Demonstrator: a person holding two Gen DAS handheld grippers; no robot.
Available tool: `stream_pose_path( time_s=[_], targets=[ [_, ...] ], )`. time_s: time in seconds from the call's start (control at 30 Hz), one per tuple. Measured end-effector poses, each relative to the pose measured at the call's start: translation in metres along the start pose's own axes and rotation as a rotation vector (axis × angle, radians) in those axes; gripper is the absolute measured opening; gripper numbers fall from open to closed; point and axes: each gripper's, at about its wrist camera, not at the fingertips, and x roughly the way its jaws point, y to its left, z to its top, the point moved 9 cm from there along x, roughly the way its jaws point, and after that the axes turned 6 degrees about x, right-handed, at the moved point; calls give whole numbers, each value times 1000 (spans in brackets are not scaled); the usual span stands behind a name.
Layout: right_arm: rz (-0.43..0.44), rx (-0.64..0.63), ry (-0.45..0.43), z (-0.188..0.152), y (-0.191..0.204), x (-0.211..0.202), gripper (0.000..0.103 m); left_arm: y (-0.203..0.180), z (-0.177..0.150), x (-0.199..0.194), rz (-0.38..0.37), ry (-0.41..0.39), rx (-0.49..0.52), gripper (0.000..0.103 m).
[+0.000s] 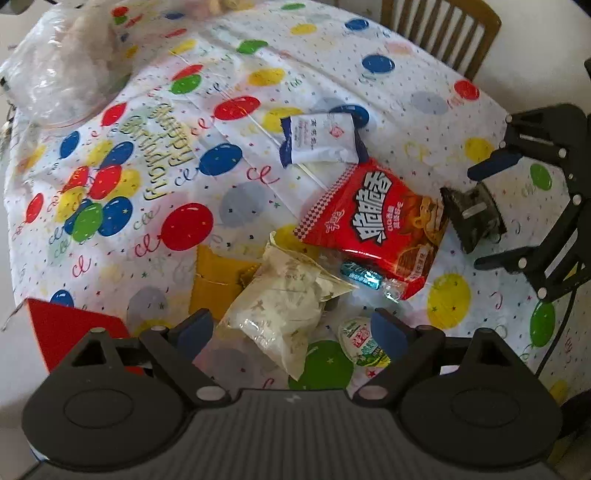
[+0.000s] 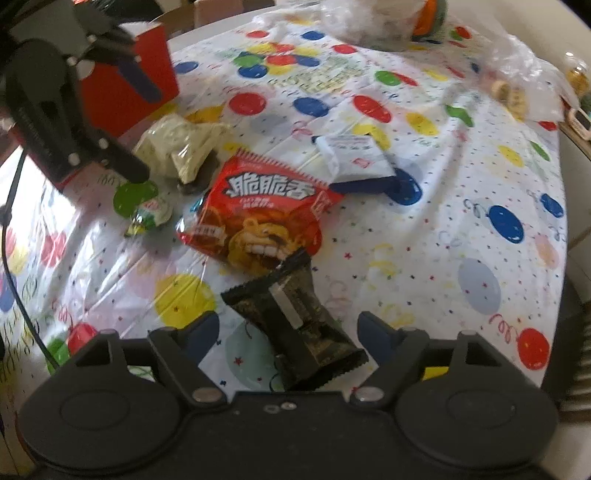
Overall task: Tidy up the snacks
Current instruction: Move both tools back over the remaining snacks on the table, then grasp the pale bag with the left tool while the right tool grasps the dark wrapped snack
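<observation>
Round table covered by a white plastic cloth (image 1: 332, 74) printed with coloured balloons and "Happy Birthday" lettering, seen from both wrist cameras.

Left gripper (image 1: 291, 332): jaws spread wide, pointing steeply down over a cream, crinkled translucent snack bag (image 1: 284, 306). The bag lies between the blue-padded fingers (image 1: 388, 332) but neither pad presses on it. Its long axis runs from the near edge of the left view up toward the red packet.

Right gripper (image 2: 284, 332): jaws apart, no earlier view to compare. A dark, black-brown foil snack bar wrapper (image 2: 299, 321) with serrated ends lies between the fingers; the pads stand clear of both its sides. Its long axis runs diagonally, the near end under the gripper body, the far end pointing up and left toward the red packet, which it touches or slightly overlaps. In the left view the same wrapper (image 1: 472, 218) sits between the right gripper's fingers (image 1: 495, 162).

Red glossy snack packet (image 2: 258, 218) with bold white characters: flat at the middle of the cluster, long axis diagonal, its chequered top seam toward the white-and-blue flat sachet (image 2: 354, 158) beyond it.

Small round jelly cup with a green-and-white printed lid (image 1: 364, 343): just beside the left gripper's right finger. A teal-wrapped candy (image 1: 364, 278) lies against the red packet's lower edge. A yellow flat packet (image 1: 218, 280) is partly under the cream bag.

Red cardboard box (image 2: 144, 74): at the table's edge, behind the left gripper. Clear plastic bags (image 1: 62, 62) lie at the far side; a wooden slatted chair (image 1: 443, 26) stands beyond the table.
</observation>
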Motion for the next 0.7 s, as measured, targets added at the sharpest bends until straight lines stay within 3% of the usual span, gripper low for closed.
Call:
stream_pose_path(
  time_s=[0.23,0.3,0.37,0.43,0.7],
  targets=[
    [33,-9,6,1,-2,5,63,3,5,20,-36,49,13,87],
    [43,-7,7,1,-3,6,58,4,4,25,-48,66,4,73],
    [46,-6,8,1,-3,6,55,4,2,30,-56,82,-12,66],
    [44,-6,4,0,-1,6,52,5,1,32,-55,87,-24,65],
    [28,59,-23,-3,3,2,36,4,-4,35,-45,102,-118,47]
  ],
)
